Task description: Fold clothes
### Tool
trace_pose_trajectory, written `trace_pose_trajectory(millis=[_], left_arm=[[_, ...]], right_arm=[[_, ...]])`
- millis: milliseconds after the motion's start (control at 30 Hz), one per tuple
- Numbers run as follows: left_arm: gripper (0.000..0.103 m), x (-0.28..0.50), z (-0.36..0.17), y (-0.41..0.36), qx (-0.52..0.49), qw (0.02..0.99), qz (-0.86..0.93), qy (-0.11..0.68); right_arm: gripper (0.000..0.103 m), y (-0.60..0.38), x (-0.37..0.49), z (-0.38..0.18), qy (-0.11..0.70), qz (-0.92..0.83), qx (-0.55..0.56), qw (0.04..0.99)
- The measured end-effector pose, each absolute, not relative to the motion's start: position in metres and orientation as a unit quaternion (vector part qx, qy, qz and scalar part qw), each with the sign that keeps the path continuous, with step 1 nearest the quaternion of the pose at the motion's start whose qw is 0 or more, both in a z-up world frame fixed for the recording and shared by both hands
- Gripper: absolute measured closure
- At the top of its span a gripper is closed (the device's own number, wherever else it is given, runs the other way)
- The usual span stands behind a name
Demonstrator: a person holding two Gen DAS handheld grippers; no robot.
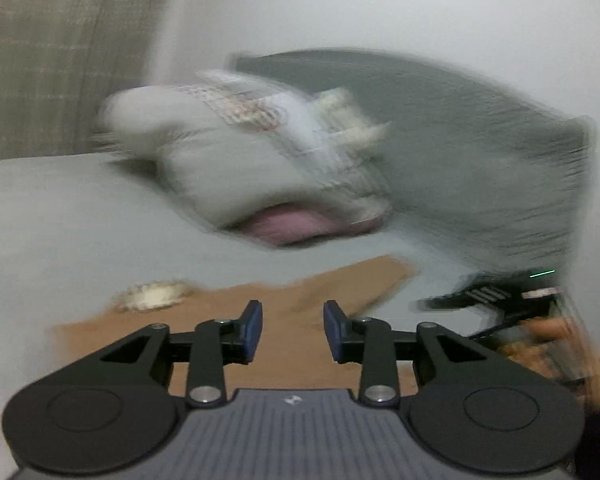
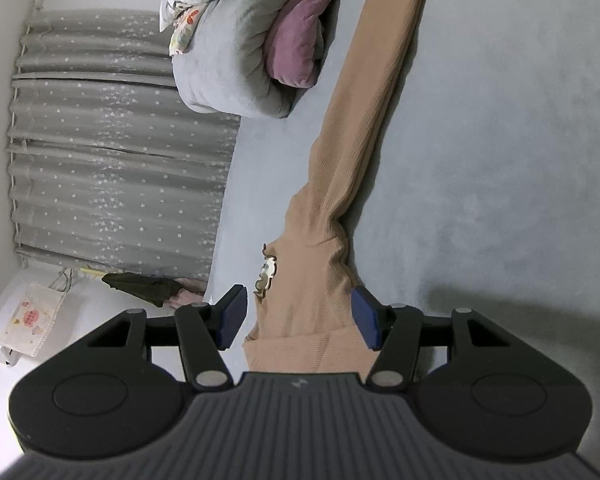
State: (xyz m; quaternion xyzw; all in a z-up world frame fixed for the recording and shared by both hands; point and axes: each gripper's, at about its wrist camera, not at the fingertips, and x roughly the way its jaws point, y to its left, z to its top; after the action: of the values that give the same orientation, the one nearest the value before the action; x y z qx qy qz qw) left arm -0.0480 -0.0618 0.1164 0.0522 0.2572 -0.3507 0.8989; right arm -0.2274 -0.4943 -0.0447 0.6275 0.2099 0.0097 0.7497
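Lying stretched along the pale grey-blue bed sheet (image 2: 500,160): a long tan ribbed knit garment (image 2: 364,120), its long axis running straight away from the right claw (image 2: 298,318) toward a rolled grey quilt with a mauve pillow (image 2: 260,52). Straddling the garment's near end, right claw open, blue pads either side of the cloth, seemingly not pressing. Hovering over the same tan cloth in the blurred left wrist view, left claw (image 1: 293,330) parted, nothing between its pads. Nearer the garment's end: the right claw, so likely the better one for the next pinch.
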Motion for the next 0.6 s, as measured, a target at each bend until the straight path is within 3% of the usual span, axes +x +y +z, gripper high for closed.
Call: trace_pose_trajectory(millis=[100, 367, 600], left_arm=[[0.069, -0.034, 0.098, -0.054, 0.136, 0.910, -0.270, 0.285], [0.068, -0.044, 0.055, -0.068, 0.285, 0.869, -0.282, 0.289], [0.067, -0.013, 0.031, -0.079, 0.332, 0.864, -0.232, 0.299]], right_arm=[[0.043, -0.493, -0.227, -0.045, 0.212, 0.010, 0.628, 0.749], [0.043, -0.487, -0.232, -0.043, 0.213, 0.009, 0.628, 0.748], [0.043, -0.486, -0.230, -0.044, 0.215, 0.011, 0.627, 0.749]])
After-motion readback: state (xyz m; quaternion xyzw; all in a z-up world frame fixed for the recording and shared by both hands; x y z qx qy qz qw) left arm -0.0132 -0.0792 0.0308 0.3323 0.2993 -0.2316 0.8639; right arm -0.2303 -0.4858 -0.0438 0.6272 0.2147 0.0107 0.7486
